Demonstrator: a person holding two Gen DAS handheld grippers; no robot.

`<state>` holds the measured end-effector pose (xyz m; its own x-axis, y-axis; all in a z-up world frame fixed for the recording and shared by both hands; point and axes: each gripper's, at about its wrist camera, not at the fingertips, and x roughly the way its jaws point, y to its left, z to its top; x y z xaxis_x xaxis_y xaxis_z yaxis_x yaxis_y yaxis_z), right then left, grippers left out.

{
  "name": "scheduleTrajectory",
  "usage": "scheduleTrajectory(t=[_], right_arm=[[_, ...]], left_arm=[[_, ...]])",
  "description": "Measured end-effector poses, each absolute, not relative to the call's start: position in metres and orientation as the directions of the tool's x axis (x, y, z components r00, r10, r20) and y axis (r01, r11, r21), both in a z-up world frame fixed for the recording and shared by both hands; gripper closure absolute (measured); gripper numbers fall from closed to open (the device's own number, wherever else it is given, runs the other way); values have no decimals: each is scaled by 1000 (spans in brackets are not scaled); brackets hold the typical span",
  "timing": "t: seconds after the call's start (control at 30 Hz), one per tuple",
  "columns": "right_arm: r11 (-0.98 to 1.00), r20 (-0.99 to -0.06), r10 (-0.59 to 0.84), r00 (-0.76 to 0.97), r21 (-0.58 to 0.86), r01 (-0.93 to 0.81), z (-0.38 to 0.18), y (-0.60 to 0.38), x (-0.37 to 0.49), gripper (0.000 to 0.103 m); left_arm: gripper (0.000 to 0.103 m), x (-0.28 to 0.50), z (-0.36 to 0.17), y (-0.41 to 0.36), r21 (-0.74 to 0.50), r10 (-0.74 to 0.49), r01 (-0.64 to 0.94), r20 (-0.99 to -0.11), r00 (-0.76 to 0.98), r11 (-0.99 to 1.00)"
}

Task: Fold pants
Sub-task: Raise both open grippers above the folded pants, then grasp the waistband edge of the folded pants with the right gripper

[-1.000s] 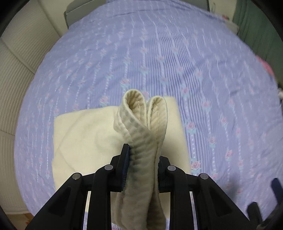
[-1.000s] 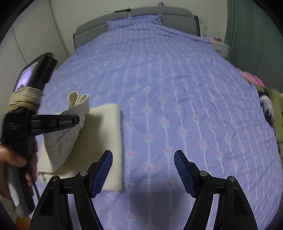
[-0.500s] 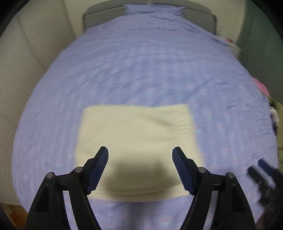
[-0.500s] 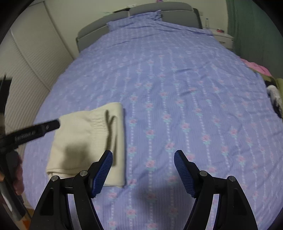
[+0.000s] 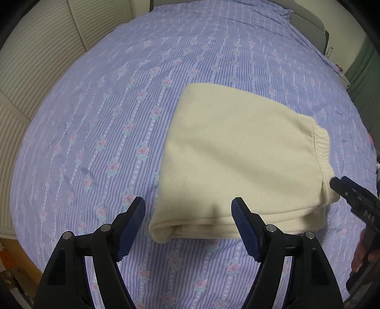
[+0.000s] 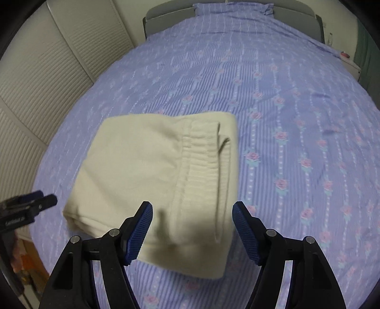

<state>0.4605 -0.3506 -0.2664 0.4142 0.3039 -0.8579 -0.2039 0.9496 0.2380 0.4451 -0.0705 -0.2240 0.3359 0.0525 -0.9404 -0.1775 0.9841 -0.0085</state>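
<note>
Checking pants [image 5: 239, 161]: folded flat on bed [image 5: 95, 118].
Left gripper [image 5: 188, 225]: released, empty.
Right gripper [image 6: 192, 225]: released, empty.
My advice: press waistband [image 6: 201, 161] edge flat, square the corners.

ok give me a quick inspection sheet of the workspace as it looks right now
surface: bed with a lilac striped, rose-print cover, mostly smooth.
job's things: cream pants lie folded into a flat rectangle near the bed's front edge, ribbed waistband on top at one end.
clutter: nothing seen on the cover.
grippers: left hand-held gripper open, nothing between the pads, pointing down at the front edge of the fold; right hand-held gripper open and empty above the waistband end.
cables: nothing seen.
surroundings: slatted cream doors, grey headboard, green curtain, small nightstand.
</note>
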Motion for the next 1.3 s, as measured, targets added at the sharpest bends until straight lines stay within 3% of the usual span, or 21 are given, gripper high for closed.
scheduleTrajectory(t=[0.03, 0.2, 0.27, 0.3, 0.33, 0.47, 0.5, 0.53, 0.67, 0.73, 0.77, 0.8, 1.0, 1.3], right_arm=[[948, -860, 313, 404, 253, -194, -270, -352, 464, 33], [951, -898, 300, 323, 254, -179, -293, -352, 473, 59], [955, -901, 285, 326, 237, -180, -294, -351, 471, 63], [962, -906, 257, 337, 207, -177, -292, -351, 469, 82], [974, -912, 202, 355, 151, -168, -289, -351, 467, 89], [989, -927, 122, 355, 84, -120, -294, -358, 458, 92], [994, -937, 54, 346, 16, -111, -299, -357, 457, 103], [995, -947, -35, 321, -64, -80, -309, -363, 455, 103], [999, -952, 33, 303, 44, 27, -310, -394, 443, 102], [997, -928, 71, 365, 77, 3, -291, -394, 438, 90], [993, -915, 112, 388, 115, -17, -282, -391, 439, 73], [992, -900, 128, 417, 126, -32, -273, -388, 441, 66], [977, -841, 213, 497, 169, -131, -252, -373, 485, 66], [967, -902, 243, 358, 194, -167, -286, -358, 528, 67]], left_arm=[[29, 446, -226, -70, -1, 57, -170, -940, 335, 986], [29, 455, -241, -66, 8, 53, -144, -949, 312, 990], [29, 457, -250, -64, 9, 51, -144, -956, 290, 990], [29, 457, -253, -64, 9, 50, -145, -958, 282, 989], [29, 457, -256, -63, 9, 49, -146, -961, 273, 989], [29, 452, -268, -64, 12, 45, -137, -970, 240, 991], [29, 451, -271, -64, 16, 47, -134, -972, 231, 991], [29, 449, -273, -64, 18, 47, -130, -973, 225, 991], [29, 443, -268, -75, 54, 70, -69, -966, 248, 996], [29, 441, -258, -84, 84, 90, -32, -953, 289, 996], [29, 441, -250, -88, 95, 96, -18, -944, 317, 995], [29, 443, -245, -90, 101, 100, -13, -937, 335, 995], [27, 475, -222, -81, 63, 87, -73, -914, 397, 995], [27, 506, -224, -66, 85, 119, -103, -915, 386, 991]])
